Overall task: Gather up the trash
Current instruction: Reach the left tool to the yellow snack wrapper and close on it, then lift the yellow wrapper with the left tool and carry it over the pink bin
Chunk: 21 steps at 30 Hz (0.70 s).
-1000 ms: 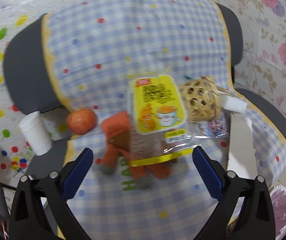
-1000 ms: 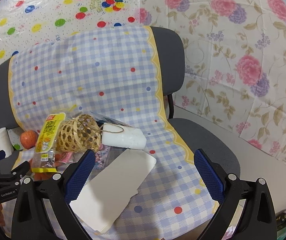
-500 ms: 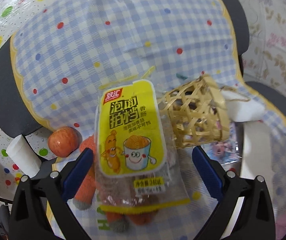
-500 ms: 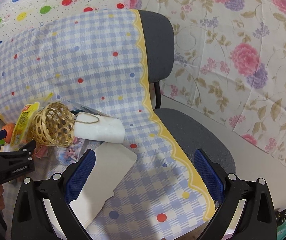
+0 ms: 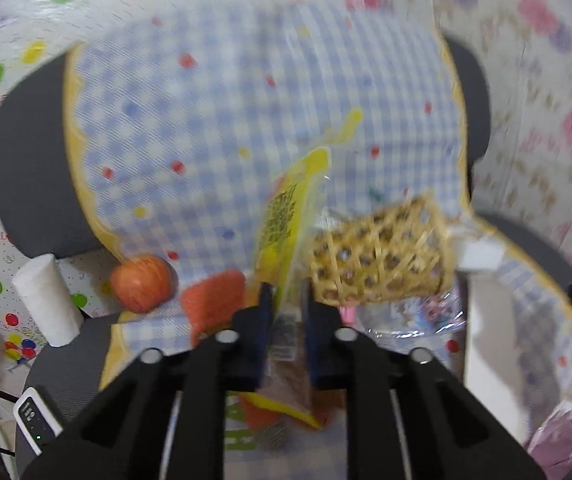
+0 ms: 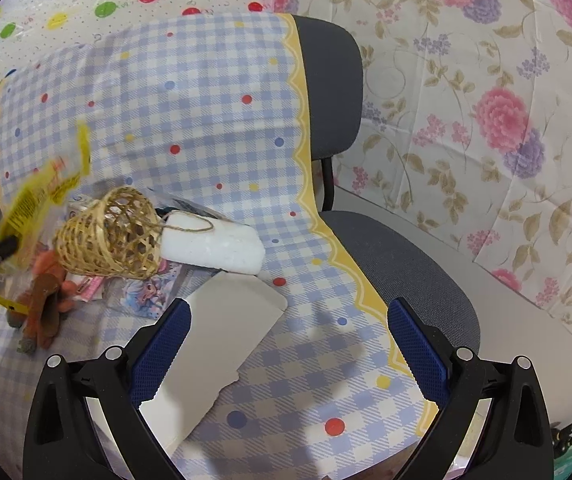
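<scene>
Left gripper is pinched tight on the yellow wrapper, which stands on edge above the chair seat, right beside the basket. Right gripper hangs spread wide over the white card, holding nothing. The risk: that wrapper is slick film gripped near one end, so a quick swing could let it slide out. It may also brush the basket, or drag the orange toy lying under it.
</scene>
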Motion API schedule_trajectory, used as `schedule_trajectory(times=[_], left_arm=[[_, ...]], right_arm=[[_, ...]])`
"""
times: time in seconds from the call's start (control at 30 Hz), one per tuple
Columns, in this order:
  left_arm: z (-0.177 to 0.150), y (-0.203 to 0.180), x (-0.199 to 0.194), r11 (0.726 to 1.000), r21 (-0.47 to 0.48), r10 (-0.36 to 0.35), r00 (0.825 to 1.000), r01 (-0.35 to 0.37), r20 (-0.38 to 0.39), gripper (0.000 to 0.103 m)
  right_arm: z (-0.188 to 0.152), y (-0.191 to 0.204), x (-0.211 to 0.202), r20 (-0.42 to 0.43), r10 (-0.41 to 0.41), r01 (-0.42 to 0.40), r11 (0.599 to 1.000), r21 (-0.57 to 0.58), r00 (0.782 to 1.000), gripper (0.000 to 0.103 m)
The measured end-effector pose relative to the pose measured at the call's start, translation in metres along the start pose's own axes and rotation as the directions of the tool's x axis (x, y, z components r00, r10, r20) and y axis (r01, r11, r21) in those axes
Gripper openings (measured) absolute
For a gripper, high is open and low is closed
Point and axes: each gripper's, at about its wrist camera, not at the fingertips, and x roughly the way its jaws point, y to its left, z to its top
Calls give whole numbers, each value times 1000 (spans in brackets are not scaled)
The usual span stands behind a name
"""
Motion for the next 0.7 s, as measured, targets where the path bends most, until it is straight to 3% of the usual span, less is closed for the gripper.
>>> schedule_trajectory(times=[0.13,0.4,0.5,0.53,0.57,0.63,0.7], left_arm=[[-4,32,-43,996,-81,-28,996,35,86,9],[-28,62,-70,988,-157,15,995,1,102,9],[-34,72,-76,984,-176,13,994,6,107,9],[-34,73,-76,983,-182,11,994,9,107,9],[-36,75,-77,982,-188,6,994,15,110,9],[-38,77,-79,981,-191,2,993,21,116,9],[-41,79,-75,982,-190,1,995,19,105,9]], right_arm=[[-1,4,-7,-16,36,-36,999,6,999,97],[-7,36,-26,-1,169,-168,984,-63,986,91],[-8,45,-31,0,193,-193,978,-78,981,68],[-9,48,-31,-5,210,-210,975,-75,978,66],[-10,53,-31,-15,255,-255,964,-73,967,63],[-13,66,-30,-28,310,-311,947,-82,950,47],[-14,81,-27,-47,364,-367,925,-102,930,41]])
